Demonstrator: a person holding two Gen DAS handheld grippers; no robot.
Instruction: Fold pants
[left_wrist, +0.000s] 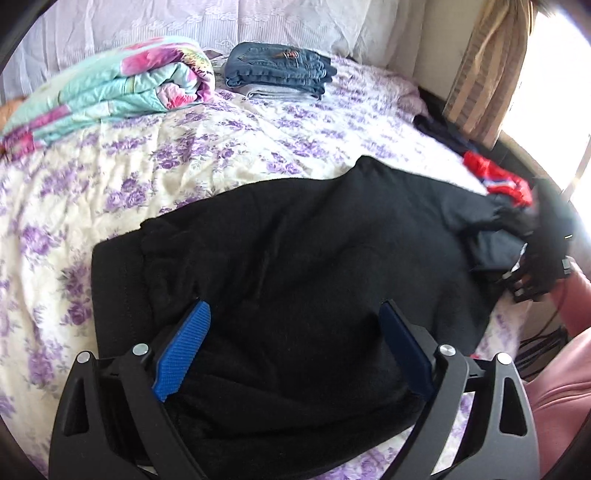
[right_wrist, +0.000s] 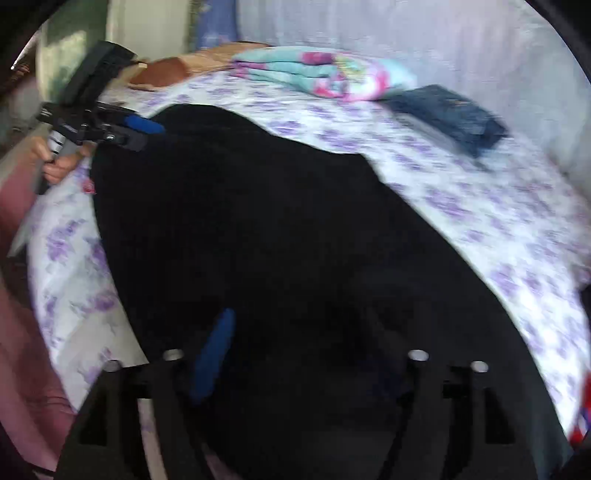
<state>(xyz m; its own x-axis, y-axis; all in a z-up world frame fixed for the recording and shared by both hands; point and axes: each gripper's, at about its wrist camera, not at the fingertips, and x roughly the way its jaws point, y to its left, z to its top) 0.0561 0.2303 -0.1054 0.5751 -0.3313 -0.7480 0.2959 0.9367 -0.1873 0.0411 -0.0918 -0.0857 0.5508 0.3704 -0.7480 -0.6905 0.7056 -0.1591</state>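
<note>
Mostly, both views show a bed covered by a white bedspread (left_wrist: 147, 177) printed with purple flowers. Toward the far side of the bed lies a folded quilt (left_wrist: 122, 88) in turquoise and pink, and just beside it sits a small stack of folded blue jeans (left_wrist: 277, 68). Behind them hangs a pale lilac curtain (left_wrist: 258, 22). At the bed's right edge, in the left wrist view, a red garment (left_wrist: 495, 177) lies bunched near a striped beige drape (left_wrist: 484, 74). The person's pink-clothed legs (left_wrist: 565, 387) show at the lower right of that view.

The black pants (left_wrist: 295, 258) lie spread across the near half of the bed, wide and dark, with soft wrinkles. Nothing lies on top of them except the grippers.

The left gripper (left_wrist: 295, 314) hovers over the near edge of the pants with its blue-padded fingers (left_wrist: 184, 347) spread wide apart, released, the black cloth lying between and beneath them; whether the pads touch the cloth cannot be told.

The right gripper (right_wrist: 314, 328) appears in its own blurred view, low over the pants. One blue finger (right_wrist: 216, 354) is visible at the left; the other is lost against the dark cloth, so its opening cannot be told. In the left wrist view, it is only a dark blur at the pants' far right end.
</note>
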